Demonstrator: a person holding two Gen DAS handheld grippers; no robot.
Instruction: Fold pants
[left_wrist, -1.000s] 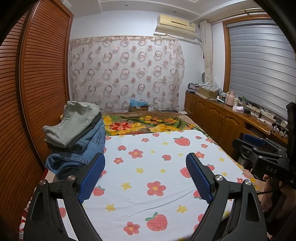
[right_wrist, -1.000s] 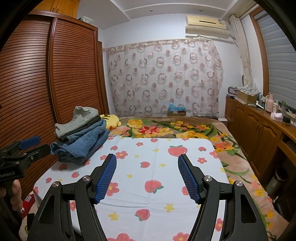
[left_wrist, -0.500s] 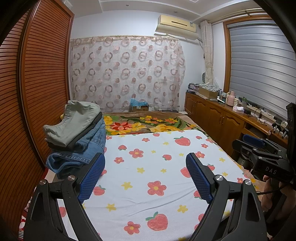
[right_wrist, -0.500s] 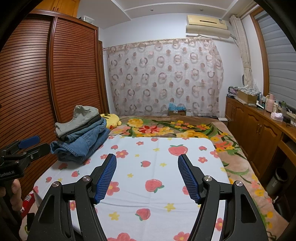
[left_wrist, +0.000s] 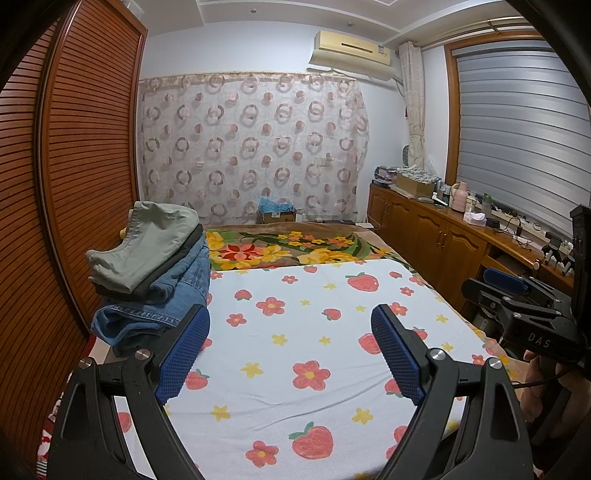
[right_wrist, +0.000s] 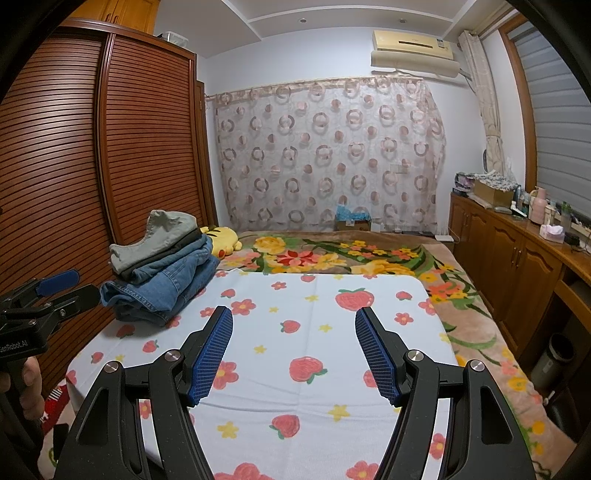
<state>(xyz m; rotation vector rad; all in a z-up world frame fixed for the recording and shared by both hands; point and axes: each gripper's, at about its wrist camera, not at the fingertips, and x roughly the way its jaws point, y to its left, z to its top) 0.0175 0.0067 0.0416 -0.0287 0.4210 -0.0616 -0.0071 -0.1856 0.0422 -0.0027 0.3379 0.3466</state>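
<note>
A stack of folded pants (left_wrist: 155, 273) sits at the left edge of the bed: grey-green pants on top, blue jeans beneath. It also shows in the right wrist view (right_wrist: 162, 273). My left gripper (left_wrist: 290, 350) is open and empty, held above the white strawberry-and-flower sheet (left_wrist: 295, 332), with the stack just beyond its left finger. My right gripper (right_wrist: 293, 350) is open and empty over the same sheet (right_wrist: 314, 332), with the stack to its far left. Each gripper shows at the edge of the other's view.
A wooden louvred wardrobe (right_wrist: 92, 166) runs along the left. A floral blanket (right_wrist: 351, 258) and a yellow plush toy (right_wrist: 221, 238) lie at the far end. A wooden sideboard (left_wrist: 443, 240) with clutter stands on the right, with a dark bin (right_wrist: 554, 360) on the floor.
</note>
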